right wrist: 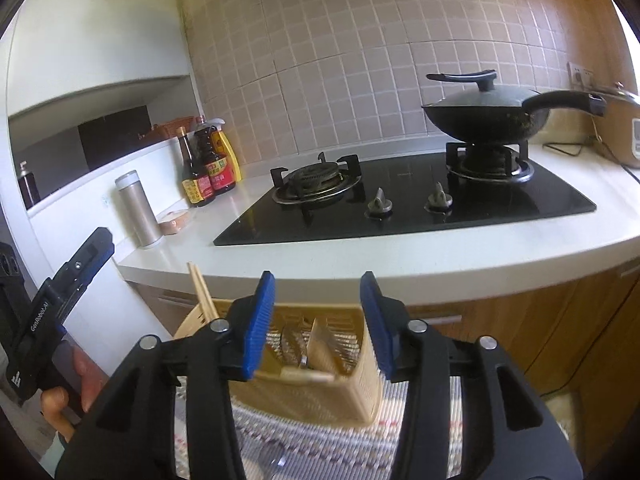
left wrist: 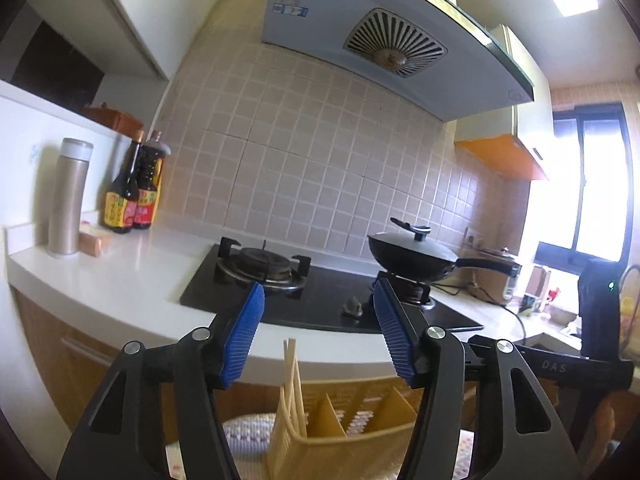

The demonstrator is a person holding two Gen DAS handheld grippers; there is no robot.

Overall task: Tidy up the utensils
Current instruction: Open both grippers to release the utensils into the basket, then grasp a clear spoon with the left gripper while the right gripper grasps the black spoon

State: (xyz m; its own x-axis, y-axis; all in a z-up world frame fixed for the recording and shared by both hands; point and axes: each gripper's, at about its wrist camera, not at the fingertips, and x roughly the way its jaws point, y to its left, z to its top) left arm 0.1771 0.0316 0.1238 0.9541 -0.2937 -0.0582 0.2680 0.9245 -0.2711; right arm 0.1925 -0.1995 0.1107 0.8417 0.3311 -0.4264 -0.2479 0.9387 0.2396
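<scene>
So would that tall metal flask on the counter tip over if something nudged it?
Probably yes: the flask stands upright, tall and narrow on a small base. Its smooth metal side looks slippery for the pads. How heavy it is cannot be told.

A wall of small beige square tiles [right wrist: 360,52] rises behind the white stone table [right wrist: 400,256], which carries a black glass gas hob [right wrist: 500,204]. A pale blue range hood [left wrist: 360,56] hangs above. Wooden cabinet doors [right wrist: 540,320] stand below. Bright daylight enters a dark-framed window [left wrist: 592,184].
</scene>
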